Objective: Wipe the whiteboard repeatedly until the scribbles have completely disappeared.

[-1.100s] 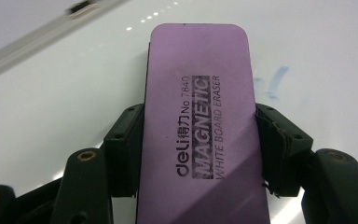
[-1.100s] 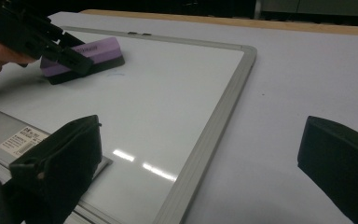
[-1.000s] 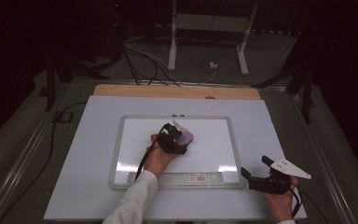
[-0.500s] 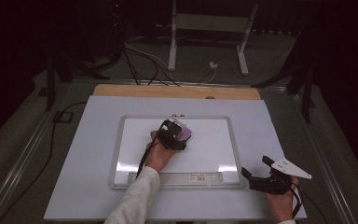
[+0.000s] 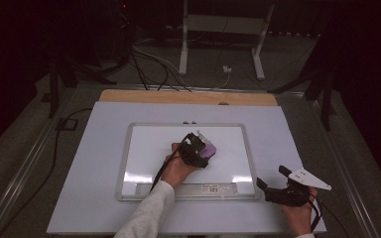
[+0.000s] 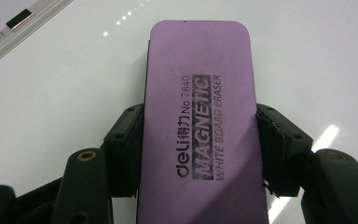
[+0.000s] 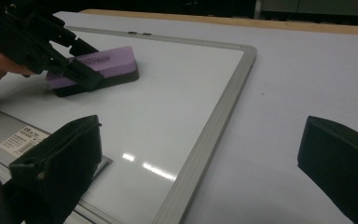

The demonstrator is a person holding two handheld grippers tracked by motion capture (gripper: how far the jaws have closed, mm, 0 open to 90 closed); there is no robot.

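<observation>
— Whiteboard eraser (image 6: 200, 121), purple, flat on the whiteboard (image 5: 144, 148) a little right of its middle. That's what this is all about?

— Looks so. The left gripper (image 5: 198, 150) has its jaws clamped on the eraser's two long sides, pads pressed into the foam, with the printed face up. I'd say the wiping step is in hand: eraser down on the board, gripper holding it there.

— And next?

— My guess is a sweep across the white surface, keeping the eraser flat and the pressure even, and stopping short of the grey frame (image 7: 223, 116). If there's nothing left to wipe, then lifting it off.

— Is there anything left to wipe?

— Can't tell. The board looks clean from here, but the room is dim and there's glare near its near edge. The eraser's felt underside is hidden too.

— The other hand?

— Off to the right, near edge of the table (image 5: 287, 129). The right gripper (image 5: 274, 184) sits there with its jaws wide apart, nothing between them, just beside the board's near right corner. The label (image 7: 24, 138) on the board's tray is too small to read, and the far side of the room is mostly dark.
</observation>
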